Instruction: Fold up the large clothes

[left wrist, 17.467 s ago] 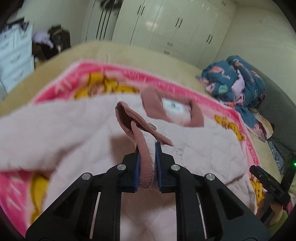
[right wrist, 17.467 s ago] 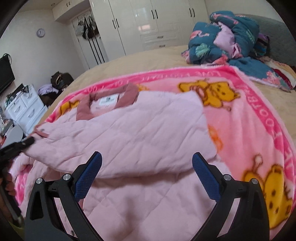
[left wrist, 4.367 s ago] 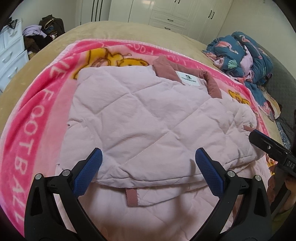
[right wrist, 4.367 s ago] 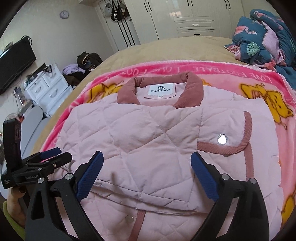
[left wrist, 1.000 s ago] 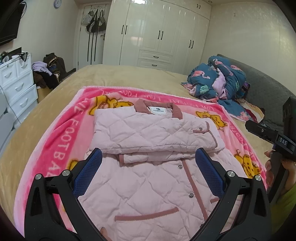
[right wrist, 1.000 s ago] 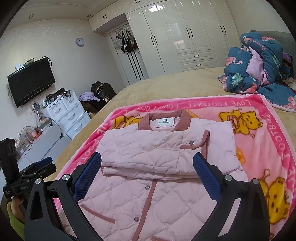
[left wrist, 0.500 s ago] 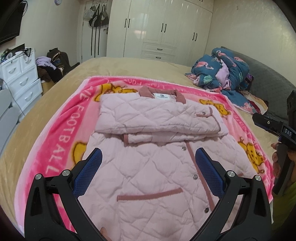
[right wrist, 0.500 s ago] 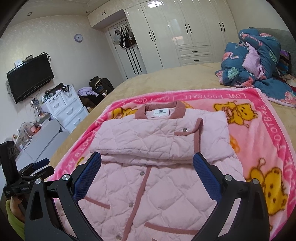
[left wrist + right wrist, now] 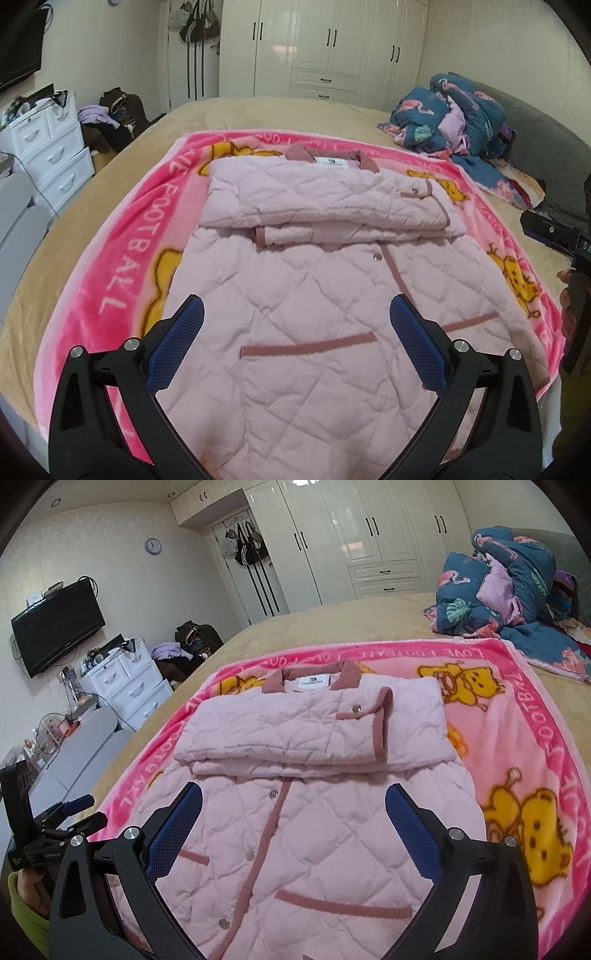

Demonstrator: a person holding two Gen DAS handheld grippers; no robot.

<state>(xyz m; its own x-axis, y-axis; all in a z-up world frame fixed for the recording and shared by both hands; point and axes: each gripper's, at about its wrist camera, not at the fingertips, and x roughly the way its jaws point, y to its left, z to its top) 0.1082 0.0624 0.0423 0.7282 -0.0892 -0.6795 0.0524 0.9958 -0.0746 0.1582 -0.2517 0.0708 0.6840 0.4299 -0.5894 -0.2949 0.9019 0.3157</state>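
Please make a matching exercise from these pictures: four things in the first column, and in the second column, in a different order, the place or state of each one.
Things
1. pink quilted coat
2. pink cartoon blanket
3. blue flamingo-print bedding
4. left gripper

Places or states
A. open, holding nothing
B. bunched in a heap at the far right of the bed
C. spread flat under the coat
D. sleeves folded across the chest, lower half still flat

Pairs: 1-D, 2-C, 3-B, 4-A
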